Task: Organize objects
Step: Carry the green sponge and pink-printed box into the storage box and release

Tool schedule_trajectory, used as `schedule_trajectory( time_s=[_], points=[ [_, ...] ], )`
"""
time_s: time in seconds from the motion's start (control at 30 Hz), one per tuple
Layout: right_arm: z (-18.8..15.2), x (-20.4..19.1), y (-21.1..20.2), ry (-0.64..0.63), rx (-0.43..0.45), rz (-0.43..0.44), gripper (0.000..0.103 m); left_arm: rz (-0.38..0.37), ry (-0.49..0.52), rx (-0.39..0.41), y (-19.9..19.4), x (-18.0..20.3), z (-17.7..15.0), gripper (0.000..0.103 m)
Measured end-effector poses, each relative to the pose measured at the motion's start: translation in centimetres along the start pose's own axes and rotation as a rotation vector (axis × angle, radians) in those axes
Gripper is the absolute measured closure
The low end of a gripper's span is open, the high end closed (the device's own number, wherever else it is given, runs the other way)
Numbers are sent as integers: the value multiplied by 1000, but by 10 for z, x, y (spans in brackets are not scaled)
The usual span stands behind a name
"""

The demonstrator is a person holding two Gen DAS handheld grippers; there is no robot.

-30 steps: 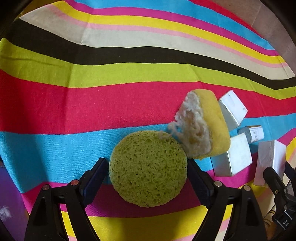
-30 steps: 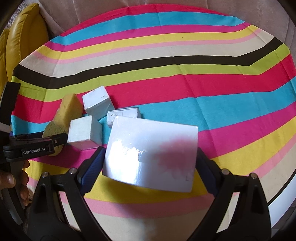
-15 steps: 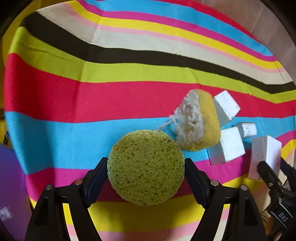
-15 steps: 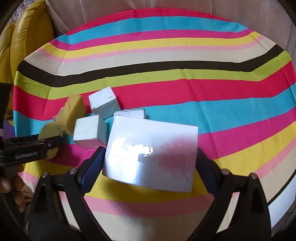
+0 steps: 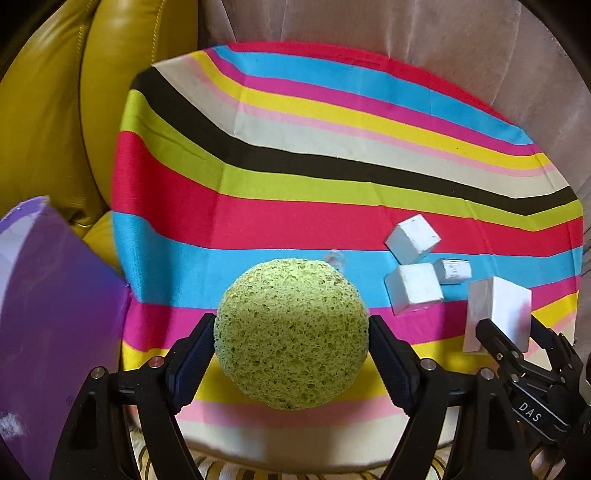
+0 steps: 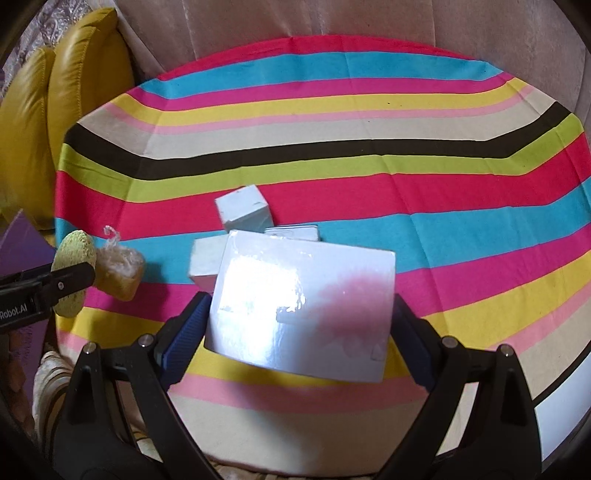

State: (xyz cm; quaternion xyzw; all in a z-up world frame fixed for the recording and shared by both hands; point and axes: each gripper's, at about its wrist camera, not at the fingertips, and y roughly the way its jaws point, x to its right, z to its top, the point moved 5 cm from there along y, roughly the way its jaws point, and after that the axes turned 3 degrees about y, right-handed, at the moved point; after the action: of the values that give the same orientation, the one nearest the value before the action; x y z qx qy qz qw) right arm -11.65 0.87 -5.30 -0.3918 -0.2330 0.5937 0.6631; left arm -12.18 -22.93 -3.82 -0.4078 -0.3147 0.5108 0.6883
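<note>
A round counter [image 6: 369, 140] filled most of both views, draped in a smooth woven cloth [image 5: 295, 221] of curved stripes: red, blue, pink, yellow, cream, black and lime. Behind it hung a pale, softly pleated curtain [image 6: 332, 22], and at the far left stood a glossy mustard-yellow leather seat [image 5: 44, 110] with stitched seams. A matte purple container [image 5: 55, 314] rose at the near left edge of the left wrist view; what it was could not be told.

Four white boxes showed. The largest, a flat glossy white box [image 6: 303, 306] with a pink tint reflected on its face, was pinched between the pads of the right claw [image 6: 299, 325], above the near stripes. Two small cube-like boxes [image 5: 413, 238] [image 5: 413, 293] rested on the red and blue stripes at centre right, close together, and a smaller printed carton [image 5: 452, 270] lay just beside them.

Two sponges showed. One, a round, coarse-pored green sponge [image 5: 291, 332], was squeezed edge to edge in the left claw [image 5: 291, 354], raised over the near pink and yellow stripes. The other, a yellow sponge [image 6: 120, 271] with a pale fibrous face and a cord loop, appeared just behind it in the right wrist view; whether it rested on the cloth could not be told.
</note>
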Motion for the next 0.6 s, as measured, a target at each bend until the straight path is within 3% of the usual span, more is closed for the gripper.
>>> schedule_trajectory(
  time_s=[0.2,0.27,0.37,0.47,0.6],
  points=[
    [-1,-7,-13,-3,23,31,9,-40,39,26,-21,15,-6,22],
    [-1,-9,-16,-7,30,32,9,-30,104,-3,-16,24,-12,22],
    [-2,-8,-17,-2,31,30,9,-4,86,-36,-14,19,-19,22],
    [-2,-5,-16,6,25,31,9,32,143,-99,0,21,-28,22],
    [-3,-7,-15,8,17,51,9,33,111,-166,18,11,-37,22]
  ],
)
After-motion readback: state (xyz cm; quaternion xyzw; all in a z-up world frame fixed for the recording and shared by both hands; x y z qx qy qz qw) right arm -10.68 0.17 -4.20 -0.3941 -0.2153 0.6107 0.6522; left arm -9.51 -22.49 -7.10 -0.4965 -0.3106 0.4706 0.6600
